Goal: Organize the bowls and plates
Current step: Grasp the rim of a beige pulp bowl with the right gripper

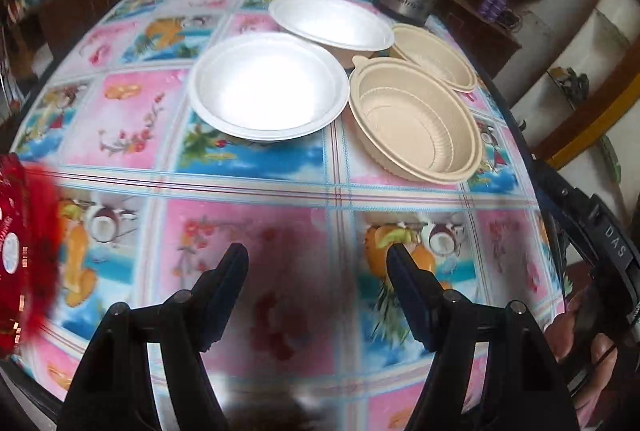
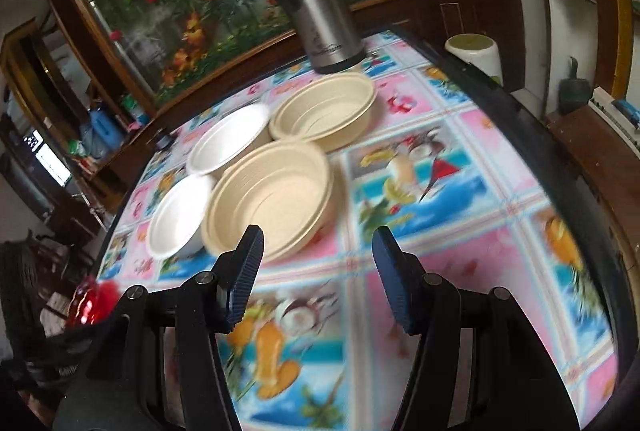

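White foam and tan fibre are the two materials to be sorted: two white plates and two tan bowls lie as four separate pieces on the table (image 1: 248,199), which is covered with a pink-and-blue printed cloth. The near white plate (image 1: 269,85) sits just beside the near tan bowl (image 1: 416,121); the far white plate (image 1: 332,21) and the far tan bowl (image 1: 434,57) sit behind them, toward the far edge of the table, where a steel flask (image 2: 310,11) stands at the corner. Like pieces are paired front to back, so each pair appears ready for nesting, but no stacking is done yet. The left hand-held gripper (image 1: 316,263) hangs above the bare cloth near the front edge, jaws spread and empty, roughly in line with the gap between plate and bowl. The right hand-held gripper (image 2: 318,247) is likewise spread and empty, its left finger overlapping the near tan bowl's rim in view; contact cannot be confirmed. Each gripper thus probably addresses one material. A red object (image 1: 24,243) lies at the left edge.
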Tool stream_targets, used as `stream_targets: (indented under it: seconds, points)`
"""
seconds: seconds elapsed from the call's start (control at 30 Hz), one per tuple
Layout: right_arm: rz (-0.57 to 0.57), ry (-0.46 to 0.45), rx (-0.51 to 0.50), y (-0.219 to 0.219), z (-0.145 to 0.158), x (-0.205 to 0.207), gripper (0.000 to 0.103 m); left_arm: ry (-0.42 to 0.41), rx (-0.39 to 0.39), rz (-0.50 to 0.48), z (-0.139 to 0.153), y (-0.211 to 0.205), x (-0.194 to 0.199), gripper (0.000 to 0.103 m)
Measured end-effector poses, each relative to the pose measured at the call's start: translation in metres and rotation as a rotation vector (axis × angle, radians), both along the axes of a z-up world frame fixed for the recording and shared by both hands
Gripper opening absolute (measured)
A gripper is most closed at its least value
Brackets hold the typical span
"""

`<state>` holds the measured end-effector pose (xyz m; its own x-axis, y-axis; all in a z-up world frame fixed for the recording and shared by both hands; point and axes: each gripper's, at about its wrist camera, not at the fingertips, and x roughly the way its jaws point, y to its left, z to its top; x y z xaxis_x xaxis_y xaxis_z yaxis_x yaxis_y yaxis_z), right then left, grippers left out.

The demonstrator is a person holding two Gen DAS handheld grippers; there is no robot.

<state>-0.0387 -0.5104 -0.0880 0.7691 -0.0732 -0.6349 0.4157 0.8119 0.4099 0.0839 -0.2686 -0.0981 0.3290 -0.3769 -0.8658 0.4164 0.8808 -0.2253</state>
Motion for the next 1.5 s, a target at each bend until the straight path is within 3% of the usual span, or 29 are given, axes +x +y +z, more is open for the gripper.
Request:
stream_targets:
  seconds: [0.2,0.47,0.73,0.9,1.13,1.4,1.47,1.5]
  points:
    - [-0.007,-0.021,0.106,-0.033,-0.011,0.022,0.057,-0.004,-0.003,0.090,0.001,-0.019,0.028,0.072]
    - [0.021,-0.079,0.373,-0.064,-0.038,0.050,0.057,0.042,-0.033,0.160,-0.003,-0.037,0.052,0.072]
    - [0.074,-0.069,0.417,-0.061,-0.043,0.067,0.057,0.178,-0.082,0.188,-0.018,-0.046,0.055,0.072]
    - [0.101,-0.060,0.420,-0.057,-0.047,0.075,0.057,0.186,-0.086,0.219,-0.019,-0.051,0.058,0.072]
    - [0.091,-0.040,0.411,-0.055,-0.055,0.080,0.057,0.258,-0.158,0.279,-0.029,-0.054,0.066,0.072]
    - [0.075,-0.069,0.427,-0.059,-0.058,0.077,0.057,0.188,-0.175,0.310,-0.026,-0.058,0.063,0.070]
    - [0.081,-0.059,0.428,-0.058,-0.060,0.080,0.054,0.170,-0.165,0.314,-0.026,-0.058,0.064,0.063]
    - [0.084,-0.054,0.431,-0.057,-0.061,0.081,0.051,0.178,-0.171,0.314,-0.028,-0.059,0.066,0.053]
